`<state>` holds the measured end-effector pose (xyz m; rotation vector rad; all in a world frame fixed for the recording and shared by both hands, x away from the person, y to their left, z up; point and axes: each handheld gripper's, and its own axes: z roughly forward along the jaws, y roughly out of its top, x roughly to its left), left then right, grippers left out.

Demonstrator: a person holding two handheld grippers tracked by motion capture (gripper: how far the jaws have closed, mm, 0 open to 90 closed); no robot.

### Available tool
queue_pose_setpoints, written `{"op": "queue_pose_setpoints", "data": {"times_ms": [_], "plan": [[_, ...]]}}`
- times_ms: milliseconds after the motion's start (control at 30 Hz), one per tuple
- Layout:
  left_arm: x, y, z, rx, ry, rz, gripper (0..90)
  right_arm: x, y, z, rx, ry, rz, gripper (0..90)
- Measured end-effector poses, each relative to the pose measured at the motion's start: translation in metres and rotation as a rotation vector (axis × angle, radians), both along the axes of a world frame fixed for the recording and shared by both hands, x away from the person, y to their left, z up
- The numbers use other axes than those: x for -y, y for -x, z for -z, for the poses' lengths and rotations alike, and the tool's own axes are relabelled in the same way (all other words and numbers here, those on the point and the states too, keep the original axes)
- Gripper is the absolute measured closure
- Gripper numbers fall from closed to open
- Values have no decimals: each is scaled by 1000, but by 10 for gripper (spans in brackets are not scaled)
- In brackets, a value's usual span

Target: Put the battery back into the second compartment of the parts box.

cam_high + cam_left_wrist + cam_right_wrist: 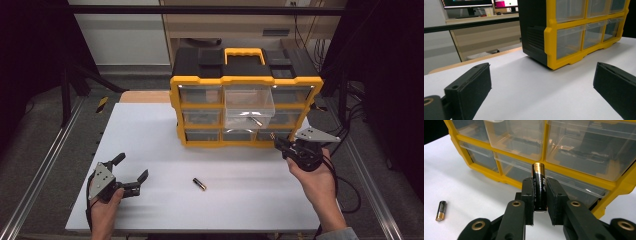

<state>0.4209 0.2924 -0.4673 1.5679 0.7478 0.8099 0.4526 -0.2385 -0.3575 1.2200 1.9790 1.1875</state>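
Clamped in the right gripper [539, 202], a battery [539, 187] is aimed at the open drawer [249, 106] at 12 o'clock; the left gripper [131, 172] is kept wide, empty.

Held battery [539, 187] lower end hidden between jaws.

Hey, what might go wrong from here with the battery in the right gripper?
1. The right gripper pinches the battery only by its lower half, so it may tilt or slip out on the way.
2. The open drawer juts out of the organizer and already holds a battery; the fingers could knock its front edge when reaching over.
3. The loose battery on the table might roll if bumped.
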Motion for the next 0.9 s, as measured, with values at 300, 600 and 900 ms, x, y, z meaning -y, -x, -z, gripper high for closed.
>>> {"op": "queue_pose_setpoints", "data": {"times_ms": [300,600,900], "plan": [[0,0,0,1,0,0,12,4,2,-5,8,-3,-4,770],[0,0,0,1,1,0,11,8,3,-13,18,-7,-3,770],[0,0,0,1,0,0,12,12,5,-22,31,-15,-2,770]]}}
